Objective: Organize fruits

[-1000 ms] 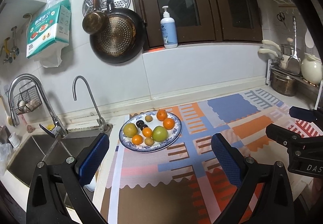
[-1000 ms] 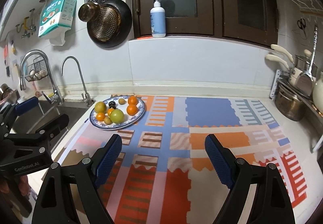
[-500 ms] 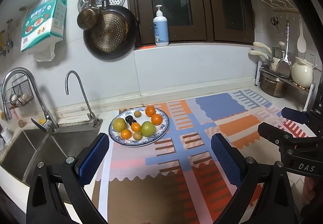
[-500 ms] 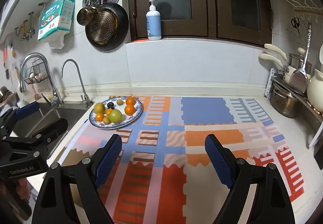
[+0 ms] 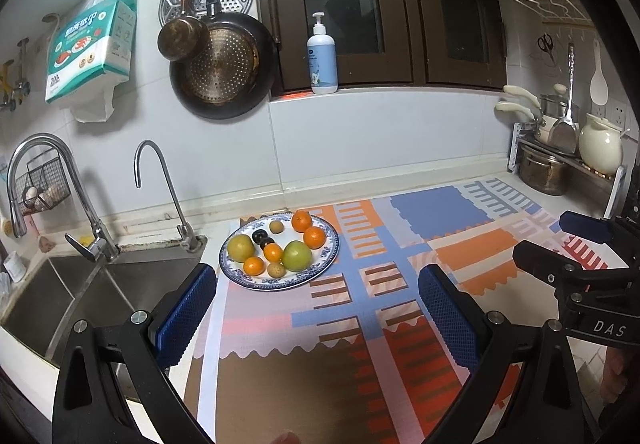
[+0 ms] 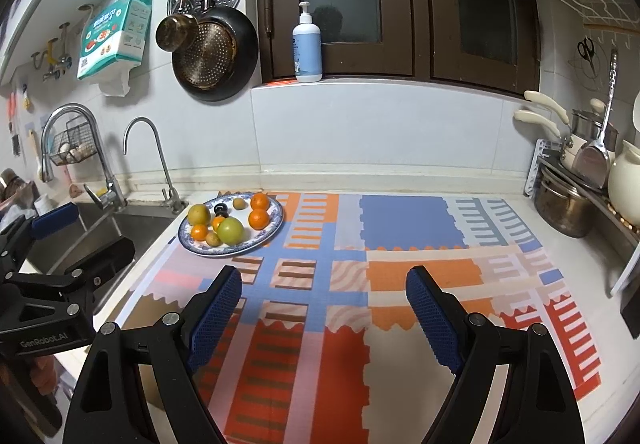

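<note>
A blue-and-white plate point(image 5: 320, 272) stands on the patterned mat beside the sink. It holds a green apple point(image 5: 297, 255), a yellow-green fruit point(image 5: 240, 247), several oranges point(image 5: 314, 237), dark plums point(image 5: 260, 234) and small brown fruits point(image 5: 276, 269). My left gripper point(image 5: 317, 278) is open and empty, short of the plate's near rim. My right gripper point(image 6: 324, 274) is open and empty over the mat, to the right of the plate point(image 6: 240, 250). Each gripper shows in the other's view: the right gripper point(image 5: 540, 234) and the left gripper point(image 6: 104, 226).
A steel sink point(image 5: 60, 296) with two taps point(image 5: 168, 196) lies left of the plate. The mat point(image 5: 360, 324) covers the counter to the right. Pots on a rack point(image 5: 548, 172) stand at the far right. A pan point(image 5: 222, 72) hangs on the wall, and a soap bottle point(image 5: 322, 60) stands on the sill.
Only a slight wobble of the left wrist view. Both grippers stay open and the fruit lies as before.
</note>
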A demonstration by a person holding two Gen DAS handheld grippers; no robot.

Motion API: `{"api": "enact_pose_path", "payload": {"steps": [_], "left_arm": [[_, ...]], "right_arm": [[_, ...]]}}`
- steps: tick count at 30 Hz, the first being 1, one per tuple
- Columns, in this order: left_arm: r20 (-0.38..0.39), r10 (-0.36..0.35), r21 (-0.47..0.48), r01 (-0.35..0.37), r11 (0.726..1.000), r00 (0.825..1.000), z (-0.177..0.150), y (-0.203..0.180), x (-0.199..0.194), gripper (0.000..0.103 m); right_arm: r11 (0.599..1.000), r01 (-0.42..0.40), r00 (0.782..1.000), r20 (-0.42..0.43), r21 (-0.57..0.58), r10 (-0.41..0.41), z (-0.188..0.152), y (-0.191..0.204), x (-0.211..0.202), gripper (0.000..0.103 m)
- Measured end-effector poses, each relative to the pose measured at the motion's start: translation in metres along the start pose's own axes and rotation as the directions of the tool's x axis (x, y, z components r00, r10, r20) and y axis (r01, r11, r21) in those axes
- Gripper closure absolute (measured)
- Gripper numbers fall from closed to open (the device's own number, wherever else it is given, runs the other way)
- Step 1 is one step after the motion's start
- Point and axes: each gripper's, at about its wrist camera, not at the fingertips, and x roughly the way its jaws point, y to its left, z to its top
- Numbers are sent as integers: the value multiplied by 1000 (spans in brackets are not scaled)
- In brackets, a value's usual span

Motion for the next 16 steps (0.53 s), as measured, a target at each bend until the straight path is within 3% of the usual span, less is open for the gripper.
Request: {"api": "enact_pose_path", "payload": {"steps": [16], "left_arm": [[-20,5,-6,-5,1000,1000,-2,1,11,0]], "right_arm": [[1000,8,1000,-15,-3,-8,1,0,6,18]]}}
